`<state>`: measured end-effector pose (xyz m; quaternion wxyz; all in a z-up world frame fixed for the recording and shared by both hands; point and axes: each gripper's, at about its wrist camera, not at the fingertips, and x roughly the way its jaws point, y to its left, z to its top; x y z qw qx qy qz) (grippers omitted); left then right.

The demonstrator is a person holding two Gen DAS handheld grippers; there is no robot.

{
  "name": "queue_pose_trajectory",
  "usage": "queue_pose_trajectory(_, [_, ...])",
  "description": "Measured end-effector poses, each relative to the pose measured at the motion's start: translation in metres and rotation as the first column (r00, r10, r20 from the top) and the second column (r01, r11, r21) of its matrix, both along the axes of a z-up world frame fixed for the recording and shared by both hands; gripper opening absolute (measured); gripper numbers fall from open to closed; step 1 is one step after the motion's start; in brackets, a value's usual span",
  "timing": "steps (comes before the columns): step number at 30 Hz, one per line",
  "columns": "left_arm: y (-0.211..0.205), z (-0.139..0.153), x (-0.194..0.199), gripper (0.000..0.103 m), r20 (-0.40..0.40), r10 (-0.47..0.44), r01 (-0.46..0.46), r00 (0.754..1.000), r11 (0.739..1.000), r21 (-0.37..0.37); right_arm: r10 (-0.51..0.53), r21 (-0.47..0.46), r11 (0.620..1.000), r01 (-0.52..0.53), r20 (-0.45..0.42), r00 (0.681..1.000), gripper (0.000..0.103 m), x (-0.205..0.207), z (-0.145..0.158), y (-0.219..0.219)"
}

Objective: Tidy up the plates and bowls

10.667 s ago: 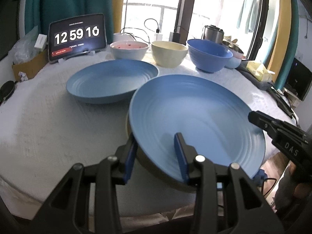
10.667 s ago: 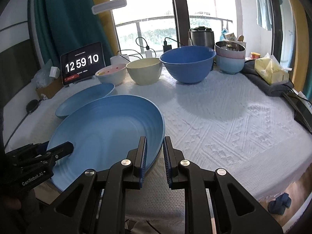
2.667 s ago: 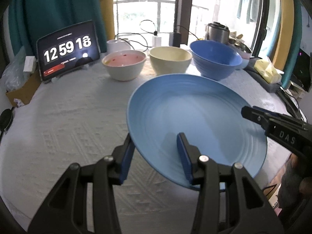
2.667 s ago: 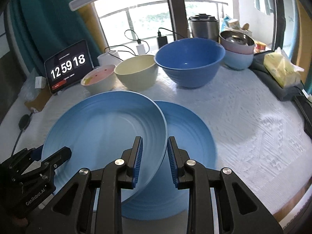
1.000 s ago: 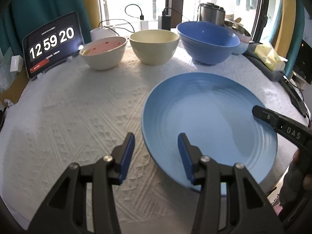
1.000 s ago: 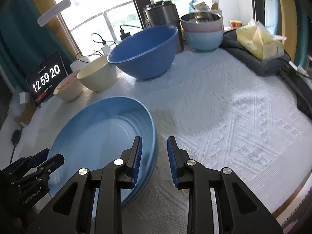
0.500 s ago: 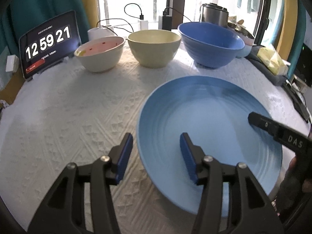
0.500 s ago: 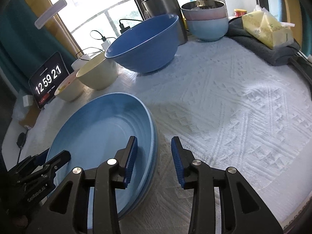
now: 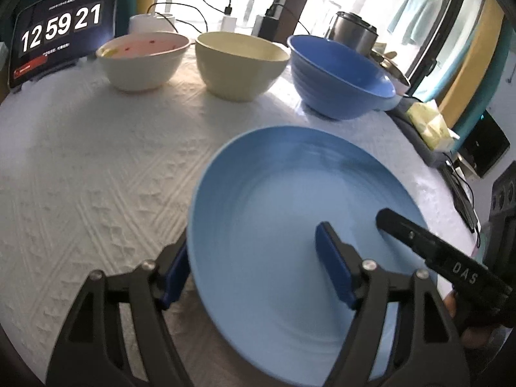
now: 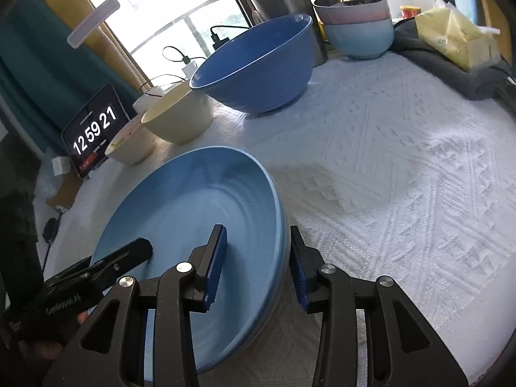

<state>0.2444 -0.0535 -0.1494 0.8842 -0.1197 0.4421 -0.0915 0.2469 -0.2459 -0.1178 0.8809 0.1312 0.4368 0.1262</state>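
Left wrist view
My left gripper (image 9: pixel 254 267): jaws spread wide, straddling the near-left rim of the blue plate (image 9: pixel 290 225); one finger sits outside the rim, the other over the plate's inside. I cannot tell whether either pad touches it.
Blue plate: lies near the front edge of the table (image 9: pixel 80 161), on the white textured cloth.
In the way: the black finger of my right gripper (image 9: pixel 429 245) reaches in over the plate's right side.
Back edge of table: pink-lined bowl (image 9: pixel 143 59), cream bowl (image 9: pixel 240 64) and large blue bowl (image 9: pixel 338 75) stand in a row, left to right, close beside each other.
Back-left corner: a tablet clock (image 9: pixel 61 29) reads 12 59 21.
Behind the bowls: chargers with cables and a steel pot (image 9: pixel 353 37).
Right edge: a yellow packet (image 9: pixel 429 125) on dark cloth.

Right wrist view
My right gripper (image 10: pixel 258 269): jaws wide apart, straddling the plate's right rim, one finger inside and one outside.
Blue plate (image 10: pixel 193 225): a second rim shows just under it at the right, so it sits on a stack.
In the way: my left gripper (image 10: pixel 113 266) lies over the plate's near-left part.
Beyond the plate: cream bowl (image 10: pixel 179 116), large blue bowl (image 10: pixel 258 64), pink-lined bowl (image 10: pixel 132 148) partly hidden behind the cream one.
Far edge: stacked small bowls (image 10: pixel 356 27) beside the steel pot (image 10: pixel 283 9).
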Motion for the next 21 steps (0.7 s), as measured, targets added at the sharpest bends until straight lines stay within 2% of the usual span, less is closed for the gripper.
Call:
queue_pose_trajectory(8, [0.008, 0.002, 0.000, 0.063, -0.010, 0.001, -0.002, 1.000, 1.000, -0.024, -0.008, -0.008, 1.000, 0.008, -0.005, 1.000, 0.040, 0.000, 0.000, 0.000])
queue_pose_trajectory(21, [0.016, 0.004, -0.007, 0.062, -0.007, -0.011, 0.011, 1.000, 0.999, -0.030, -0.020, -0.033, 0.999, 0.019, -0.016, 1.000, 0.040, -0.001, 0.005, 0.004])
